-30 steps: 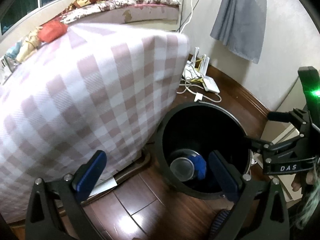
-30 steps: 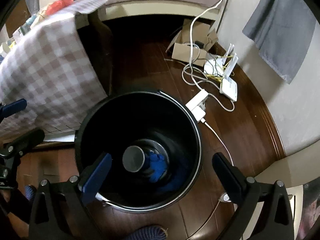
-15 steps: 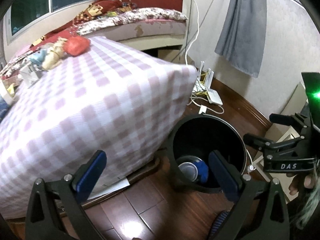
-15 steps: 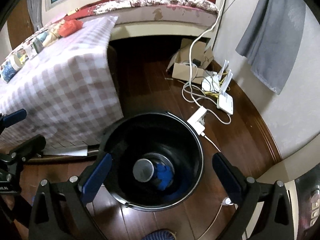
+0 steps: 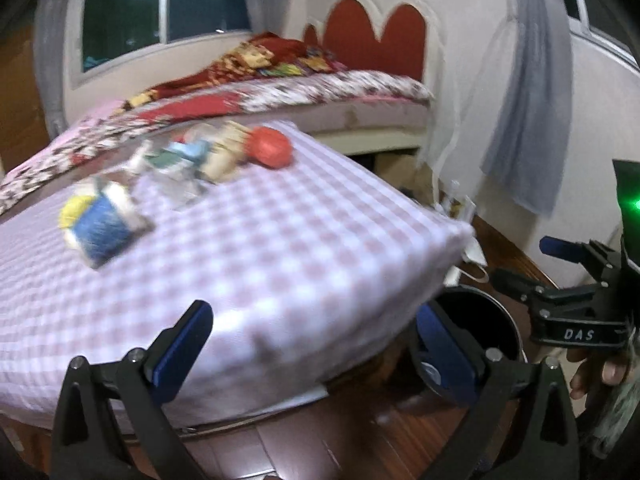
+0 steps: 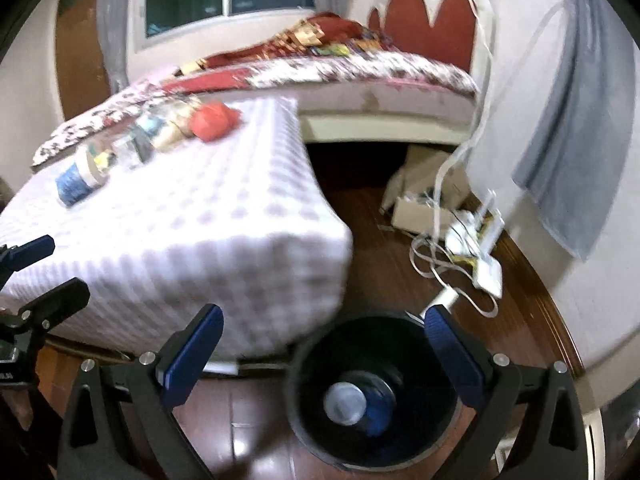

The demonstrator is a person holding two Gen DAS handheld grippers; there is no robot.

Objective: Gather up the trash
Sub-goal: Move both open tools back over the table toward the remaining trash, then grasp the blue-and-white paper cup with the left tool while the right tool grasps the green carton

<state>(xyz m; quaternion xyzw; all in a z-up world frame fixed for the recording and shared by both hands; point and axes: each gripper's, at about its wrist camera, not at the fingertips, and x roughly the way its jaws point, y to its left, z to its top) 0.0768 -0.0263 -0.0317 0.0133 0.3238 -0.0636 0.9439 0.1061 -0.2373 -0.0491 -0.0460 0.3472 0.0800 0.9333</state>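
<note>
The bin is a black round container standing upright on the wood floor, mouth up, beside the bench corner. Inside lies a blue can, its silver end toward the camera, long axis near vertical. More blurred trash sits on the checked bench top: a blue can on its side at 10 o'clock and a red item at 12 o'clock. Left gripper and right gripper both stand wide and empty.
</note>
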